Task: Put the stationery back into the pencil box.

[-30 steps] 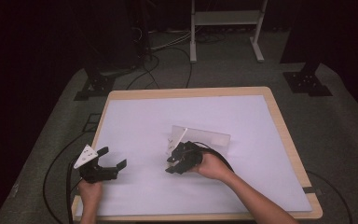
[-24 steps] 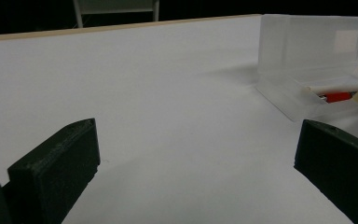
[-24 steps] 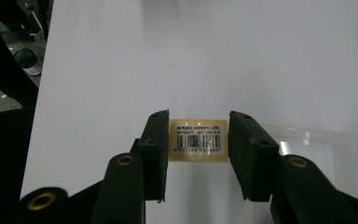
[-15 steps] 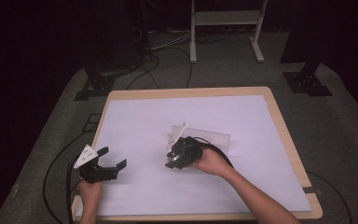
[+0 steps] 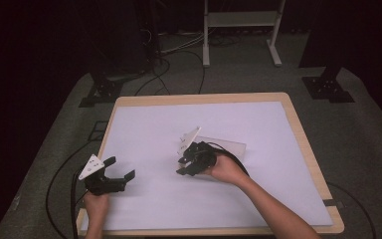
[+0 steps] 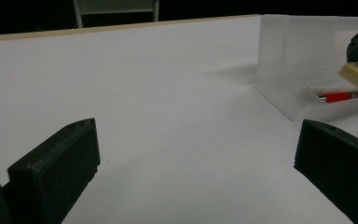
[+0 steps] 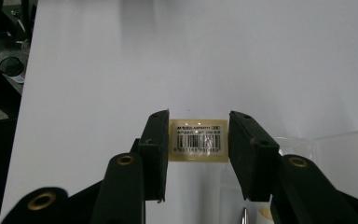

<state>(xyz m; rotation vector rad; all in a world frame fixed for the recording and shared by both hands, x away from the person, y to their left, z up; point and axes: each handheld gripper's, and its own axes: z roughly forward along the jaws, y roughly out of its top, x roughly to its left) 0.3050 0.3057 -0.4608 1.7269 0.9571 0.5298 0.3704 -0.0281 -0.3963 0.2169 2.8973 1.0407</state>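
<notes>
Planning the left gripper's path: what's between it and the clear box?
Nothing: in the left gripper view, bare white table lies between the open left gripper and the clear box.

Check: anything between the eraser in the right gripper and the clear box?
Nothing visible. The eraser, clamped in the right gripper, hangs beside the open clear box; a red pen lies inside.

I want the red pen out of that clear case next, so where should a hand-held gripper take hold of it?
Grip the red pen across its barrel, near the middle, coming down from above through the open top of the clear case. It lies flat in the low tray along the wall, so a side approach would probably hit the plastic.
</notes>
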